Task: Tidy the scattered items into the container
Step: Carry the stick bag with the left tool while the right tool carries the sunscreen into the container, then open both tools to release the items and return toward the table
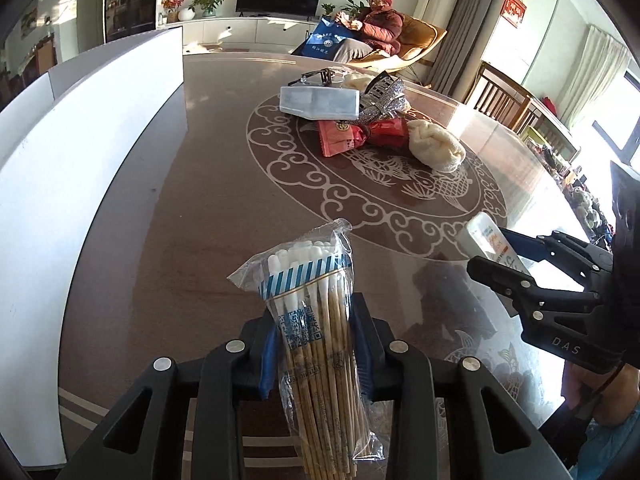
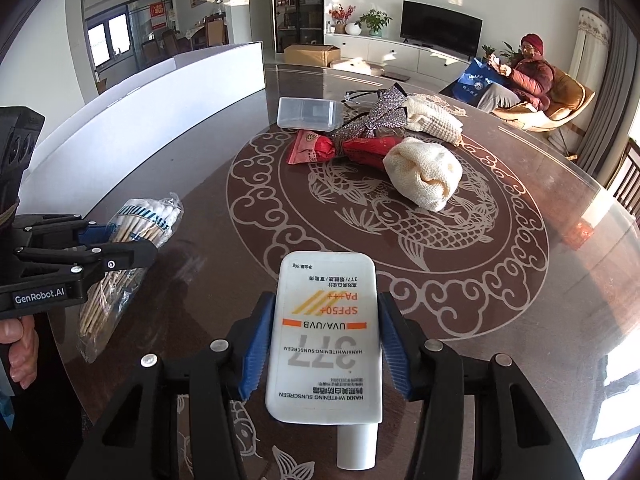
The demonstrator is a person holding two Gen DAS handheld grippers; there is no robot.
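Swabs (image 1: 316, 312) sit clamped in left fingers (image 1: 266, 344); right view alone shows fingers (image 2: 256, 344) gripping sunscreen (image 2: 326, 336) cap-down.

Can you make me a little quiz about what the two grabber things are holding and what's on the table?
1. True or false: the left tool holds a clear plastic bag of wooden cotton swabs.
2. What does the right tool grip? A) a red snack packet B) a white flat sunscreen tube C) a pair of glasses
3. Fill in: the clear rectangular plastic box sits on the brown patterned glass-topped ____.

Key:
1. True, its pads press the bag.
2. B, the white flat sunscreen tube.
3. Table; a cream knitted cloth bundle lies there too.
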